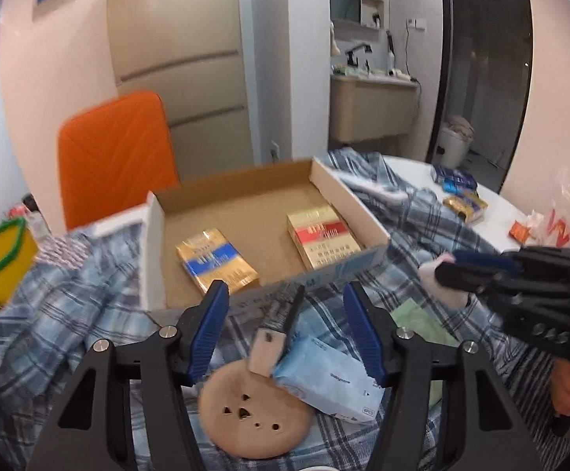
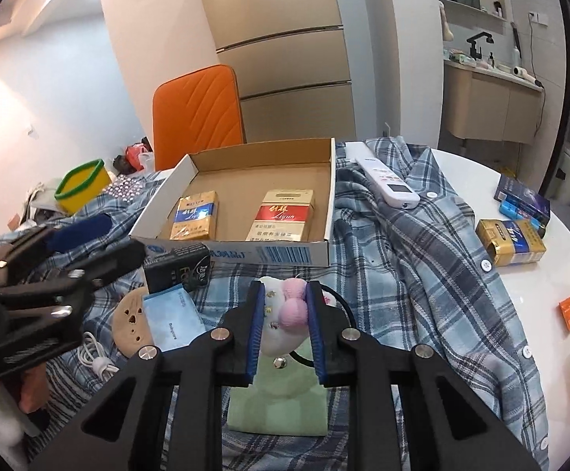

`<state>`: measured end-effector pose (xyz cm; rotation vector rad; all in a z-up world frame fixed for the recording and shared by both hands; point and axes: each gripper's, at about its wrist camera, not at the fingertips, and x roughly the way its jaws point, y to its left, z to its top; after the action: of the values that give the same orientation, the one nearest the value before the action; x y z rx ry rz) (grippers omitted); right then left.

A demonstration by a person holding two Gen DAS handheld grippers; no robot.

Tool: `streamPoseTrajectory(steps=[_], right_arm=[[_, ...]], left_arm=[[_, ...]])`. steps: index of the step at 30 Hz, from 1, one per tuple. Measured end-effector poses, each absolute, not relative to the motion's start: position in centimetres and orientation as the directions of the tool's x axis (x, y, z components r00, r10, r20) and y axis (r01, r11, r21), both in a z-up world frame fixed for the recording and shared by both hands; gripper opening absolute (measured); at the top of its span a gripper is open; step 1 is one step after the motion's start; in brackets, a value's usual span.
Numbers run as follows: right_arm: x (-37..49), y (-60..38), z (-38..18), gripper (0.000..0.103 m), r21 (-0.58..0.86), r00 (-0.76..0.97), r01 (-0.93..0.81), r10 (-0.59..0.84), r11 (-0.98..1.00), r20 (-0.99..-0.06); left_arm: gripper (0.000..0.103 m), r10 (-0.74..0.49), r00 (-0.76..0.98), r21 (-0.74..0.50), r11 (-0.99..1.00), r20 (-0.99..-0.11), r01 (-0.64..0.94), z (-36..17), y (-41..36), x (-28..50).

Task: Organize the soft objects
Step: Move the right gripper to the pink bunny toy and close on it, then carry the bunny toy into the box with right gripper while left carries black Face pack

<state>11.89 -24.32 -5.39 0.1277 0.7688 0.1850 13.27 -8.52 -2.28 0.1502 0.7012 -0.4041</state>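
Far left, a yellow container with a green rim (image 2: 82,188). The left gripper (image 1: 286,327) hangs with fingers spread wide, empty, above a round tan plush pad with small holes (image 1: 255,416) and a pale blue tissue pack (image 1: 330,376) on the blue plaid shirt (image 2: 422,259). Centre — the shallow cardboard box (image 2: 330,196) with two cigarette packs. Right gripper (image 2: 283,327) is clamped on a white-and-pink plush toy (image 2: 286,314) — just above a green cloth (image 2: 281,404), near the box's front edge.

From my remote seat, I could read "Liqun" on the red-and-gold pack (image 2: 283,215) inside the cardboard box (image 2: 330,212), and "Babycare" on the blue tissue packet (image 2: 173,320). Other print, including the barcode label (image 2: 283,254), stayed illegible.
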Motion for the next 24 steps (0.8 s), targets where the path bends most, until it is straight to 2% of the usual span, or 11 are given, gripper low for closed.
streamPoseTrajectory(steps=[3,8,10,12,14,17,24], right_arm=[[11.8,-24.3,-5.4,0.023,0.174,0.709,-0.116,0.204,0.978,-0.675],[11.7,-23.9,-5.4,0.023,0.153,0.710,-0.130,0.200,0.980,-0.675],[11.7,-23.7,-5.4,0.023,0.147,0.709,-0.135,0.199,0.980,-0.676],[11.7,-23.6,-5.5,0.023,0.145,0.707,-0.137,0.199,0.980,-0.679],[11.8,-23.5,-5.6,0.023,0.133,0.708,-0.135,0.189,0.982,-0.681],[11.8,-23.4,-5.7,0.023,0.122,0.709,-0.131,0.178,0.984,-0.682],[11.8,-23.5,-5.9,0.023,0.106,0.714,-0.122,0.161,0.987,-0.681]], left_arm=[[0.048,-0.311,0.653,-0.022,0.911,-0.690,0.411,-3.6,-8.6,14.2],[0.046,-0.335,0.597,-0.091,0.912,-0.729,0.401,-4.8,-7.8,15.3],[0.041,-0.343,0.583,-0.112,0.911,-0.736,0.396,-5.1,-7.7,15.6],[0.032,-0.344,0.573,-0.118,0.911,-0.744,0.394,-5.4,-7.7,15.7],[0.029,-0.347,0.565,-0.117,0.908,-0.749,0.403,-5.6,-7.8,15.6],[0.018,-0.357,0.575,-0.112,0.903,-0.736,0.416,-5.4,-7.8,15.2],[0.016,-0.379,0.683,-0.078,0.900,-0.624,0.429,-3.4,-7.3,12.9]])
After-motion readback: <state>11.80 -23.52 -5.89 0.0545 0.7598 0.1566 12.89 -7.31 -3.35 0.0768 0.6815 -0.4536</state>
